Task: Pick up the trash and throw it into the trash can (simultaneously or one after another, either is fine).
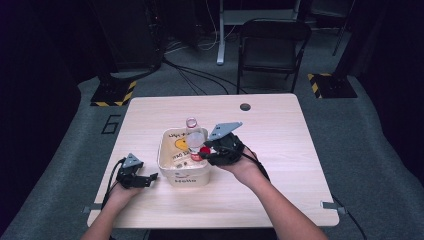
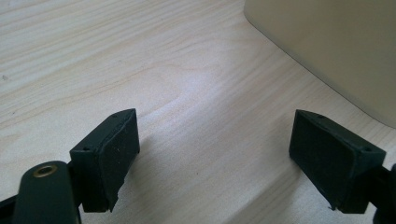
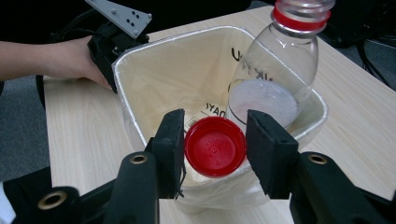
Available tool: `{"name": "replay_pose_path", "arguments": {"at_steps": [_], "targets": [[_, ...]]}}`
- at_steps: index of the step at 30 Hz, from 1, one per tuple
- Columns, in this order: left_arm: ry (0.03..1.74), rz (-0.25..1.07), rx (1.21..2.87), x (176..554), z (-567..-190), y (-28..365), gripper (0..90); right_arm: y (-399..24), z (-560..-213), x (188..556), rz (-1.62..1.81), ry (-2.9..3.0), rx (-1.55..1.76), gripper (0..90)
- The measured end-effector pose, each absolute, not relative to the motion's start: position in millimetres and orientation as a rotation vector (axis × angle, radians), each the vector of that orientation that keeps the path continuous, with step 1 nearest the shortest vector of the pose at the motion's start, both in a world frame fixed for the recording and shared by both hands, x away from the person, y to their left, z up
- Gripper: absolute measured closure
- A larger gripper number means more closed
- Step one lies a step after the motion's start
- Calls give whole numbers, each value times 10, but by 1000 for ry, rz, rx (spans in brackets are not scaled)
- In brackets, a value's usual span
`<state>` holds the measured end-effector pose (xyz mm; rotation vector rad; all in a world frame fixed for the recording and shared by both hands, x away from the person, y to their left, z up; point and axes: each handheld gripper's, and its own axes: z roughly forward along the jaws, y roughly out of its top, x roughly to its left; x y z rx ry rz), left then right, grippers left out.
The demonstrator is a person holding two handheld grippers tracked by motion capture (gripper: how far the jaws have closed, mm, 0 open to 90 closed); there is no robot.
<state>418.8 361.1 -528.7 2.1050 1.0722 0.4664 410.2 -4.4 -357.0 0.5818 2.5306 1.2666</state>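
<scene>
- The left gripper (image 1: 134,176) rests at the near left on the wooden table (image 1: 280,130), jaws wide apart on nothing, just beside the cream bin (image 1: 170,172).
- The right gripper (image 3: 215,148) is clamped on a red bottle cap (image 3: 215,146) and held over the bin's near rim, hand angled in from the right.
- The uncapped clear plastic bottle (image 3: 273,74) leans inside the bin, at its far side.
- Risk: released too near the rim, the cap could bounce out onto the table; a nudge could tip the bottle.
</scene>
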Motion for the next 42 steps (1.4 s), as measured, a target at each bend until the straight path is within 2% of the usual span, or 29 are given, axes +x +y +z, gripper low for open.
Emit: {"name": "replay_pose_path", "arguments": {"at_steps": [19, 37, 42], "targets": [[1070, 468, 2106, 4189, -5287, 3613, 158, 252, -3756, 4194, 1219, 2549, 556, 570], [1070, 467, 2106, 4189, -5287, 3613, 158, 251, -3915, 4240, 1200, 2541, 596, 563], [1070, 467, 2106, 4190, -5287, 3613, 158, 216, -3917, 4222, 1205, 2535, 613, 537]]}}
